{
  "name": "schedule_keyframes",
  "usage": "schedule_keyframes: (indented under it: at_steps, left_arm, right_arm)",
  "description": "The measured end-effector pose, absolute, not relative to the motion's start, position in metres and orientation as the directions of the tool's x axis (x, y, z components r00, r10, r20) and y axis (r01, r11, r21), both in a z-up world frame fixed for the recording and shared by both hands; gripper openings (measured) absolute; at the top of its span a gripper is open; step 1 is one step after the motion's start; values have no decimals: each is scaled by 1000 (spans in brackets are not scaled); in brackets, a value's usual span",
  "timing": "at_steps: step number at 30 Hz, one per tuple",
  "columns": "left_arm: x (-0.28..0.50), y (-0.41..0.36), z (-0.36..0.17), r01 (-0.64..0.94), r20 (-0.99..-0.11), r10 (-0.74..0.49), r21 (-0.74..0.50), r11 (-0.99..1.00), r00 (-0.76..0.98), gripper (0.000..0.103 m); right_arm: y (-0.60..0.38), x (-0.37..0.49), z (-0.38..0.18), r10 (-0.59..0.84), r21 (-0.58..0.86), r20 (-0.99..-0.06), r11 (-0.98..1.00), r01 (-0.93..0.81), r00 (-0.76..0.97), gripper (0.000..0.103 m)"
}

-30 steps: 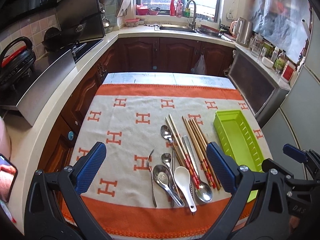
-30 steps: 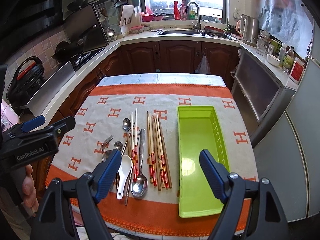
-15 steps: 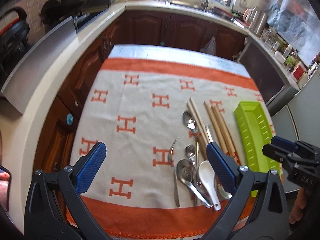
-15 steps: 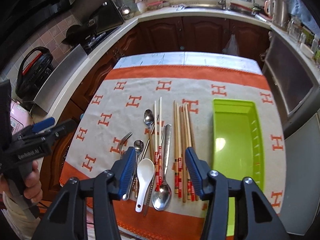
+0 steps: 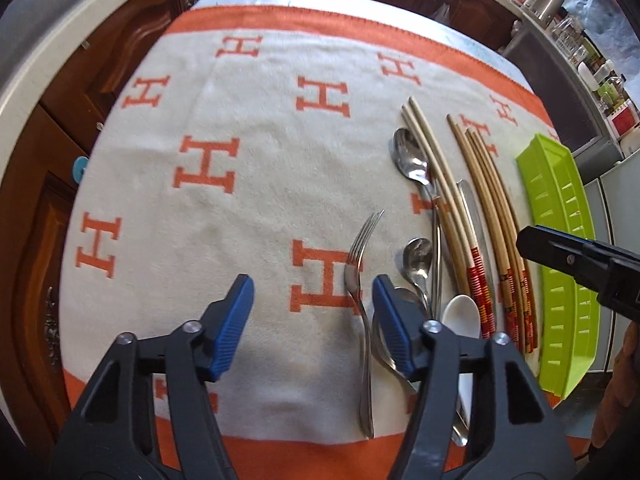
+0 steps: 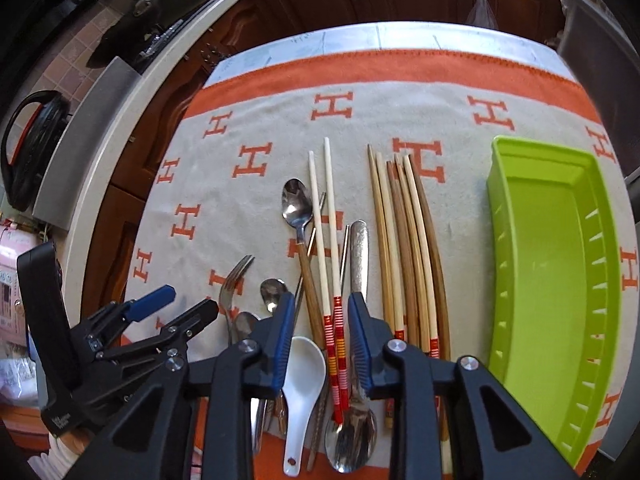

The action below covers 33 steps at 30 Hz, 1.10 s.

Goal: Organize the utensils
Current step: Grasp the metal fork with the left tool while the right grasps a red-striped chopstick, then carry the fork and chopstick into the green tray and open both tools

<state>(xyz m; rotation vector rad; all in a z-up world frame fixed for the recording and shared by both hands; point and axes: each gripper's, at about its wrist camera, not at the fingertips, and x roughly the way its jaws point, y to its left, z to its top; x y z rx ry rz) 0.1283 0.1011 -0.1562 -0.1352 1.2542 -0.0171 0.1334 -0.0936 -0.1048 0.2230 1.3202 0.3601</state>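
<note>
Utensils lie in a row on an orange-and-cream cloth [image 5: 248, 112]. My left gripper [image 5: 312, 320] hangs open low over the cloth, and a metal fork [image 5: 362, 272] lies just inside its right finger. Beside the fork are metal spoons [image 5: 412, 160], a white ceramic spoon [image 5: 462, 316] and wooden chopsticks [image 5: 488, 200]. My right gripper [image 6: 322, 336] is open with a narrow gap, close above two pale chopsticks with red-banded ends [image 6: 328, 220] and the white ceramic spoon [image 6: 306, 368]. An empty green tray [image 6: 552, 280] stands at the right.
A bundle of wooden chopsticks [image 6: 404, 240] and a large spoon [image 6: 352, 444] lie between the right gripper and the tray. The left gripper [image 6: 160, 312] shows at the lower left. A pale counter edge [image 6: 100, 152] and dark wood cabinets run along the left side.
Both grippers have come down close to the table. Both jaws have narrowed. The left one has shifted toward the fork, the right one over the red-banded chopsticks.
</note>
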Motion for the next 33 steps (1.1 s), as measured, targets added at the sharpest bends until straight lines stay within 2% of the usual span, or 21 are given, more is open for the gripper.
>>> schedule_keyframes:
  at_steps: [3, 13, 14, 15, 16, 20, 24, 33]
  left_arm:
    - [134, 99, -166, -79, -952, -90, -118, 990, 294, 45]
    - [144, 89, -175, -96, -958, -61, -91, 991, 279, 36]
    - [144, 88, -174, -94, -958, -54, -84, 992, 281, 30]
    - [145, 89, -175, -92, -958, -53, -82, 992, 283, 19]
    - [146, 87, -175, -86, -957, -58, -85, 993, 284, 13]
    - [144, 85, -168, -74, -950, -58, -85, 994, 307, 4]
    - [140, 91, -163, -74, -949, -63, -90, 993, 309, 1]
    - [136, 104, -162, -96, -951, -76, -109, 989, 299, 1]
  right_arm:
    - [-92, 137, -115, 379, 362, -907, 924, -122, 184, 27]
    - [-96, 150, -134, 408, 400, -902, 913, -83, 140, 25]
    - [-95, 151, -136, 413, 405, -901, 911, -81, 133, 20]
    - [-95, 153, -137, 414, 407, -901, 910, -80, 126, 18]
    - [-94, 154, -139, 415, 407, -902, 910, -80, 122, 18]
    - [-89, 159, -144, 408, 400, -906, 913, -83, 112, 12]
    - [-85, 162, -148, 381, 373, -918, 923, -92, 105, 10]
    - [-75, 162, -153, 320, 306, -940, 944, -121, 121, 9]
